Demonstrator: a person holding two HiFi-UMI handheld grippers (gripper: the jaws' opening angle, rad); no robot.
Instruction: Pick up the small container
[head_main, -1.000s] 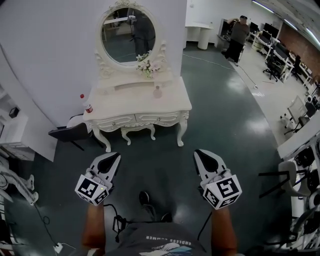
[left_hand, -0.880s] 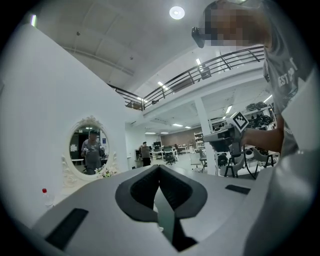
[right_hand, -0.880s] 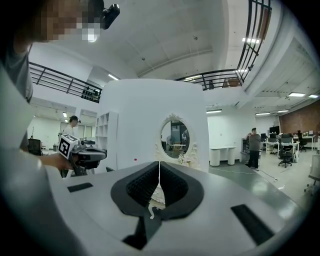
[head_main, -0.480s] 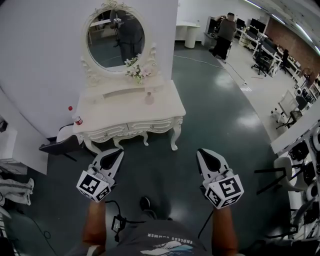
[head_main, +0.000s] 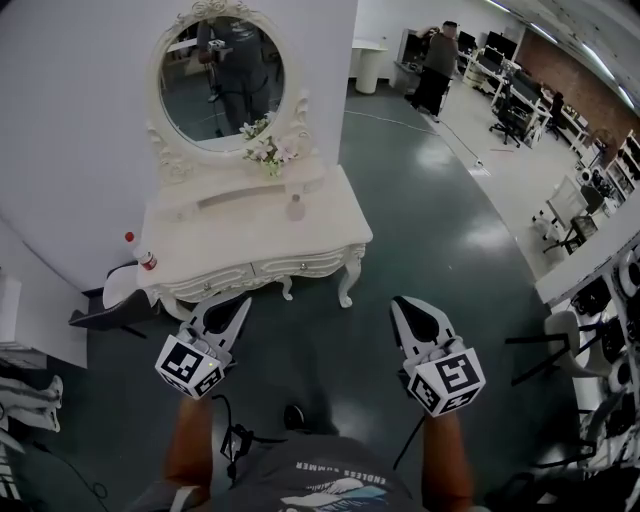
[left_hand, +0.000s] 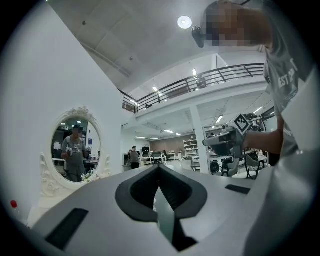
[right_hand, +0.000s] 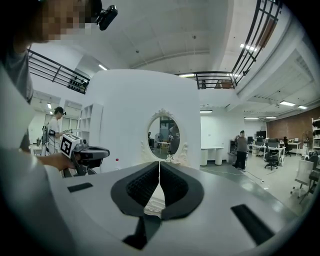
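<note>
The small container (head_main: 295, 208), a pale little bottle, stands near the middle back of a white dressing table (head_main: 330, 235), below an oval mirror (head_main: 220, 85) and a bunch of flowers (head_main: 262, 152). Both grippers are held in front of the table, well short of the container. In the head view my left gripper (head_main: 240, 300) has its tips at the table's front edge, and my right gripper (head_main: 401, 303) is over the floor beside the table's right leg. The jaws of both meet with nothing between them, as the left gripper (left_hand: 159, 168) and right gripper (right_hand: 159, 164) show in their own views.
A red-capped bottle (head_main: 146, 259) stands at the table's left end. A dark chair (head_main: 105, 315) sits low at the table's left. A white wall backs the table. Desks, office chairs and a standing person (head_main: 435, 65) fill the far right.
The table has come closer and shifted down and left in the head view. Both grippers stay shut and level; the left one's tips now reach the table's front edge.
</note>
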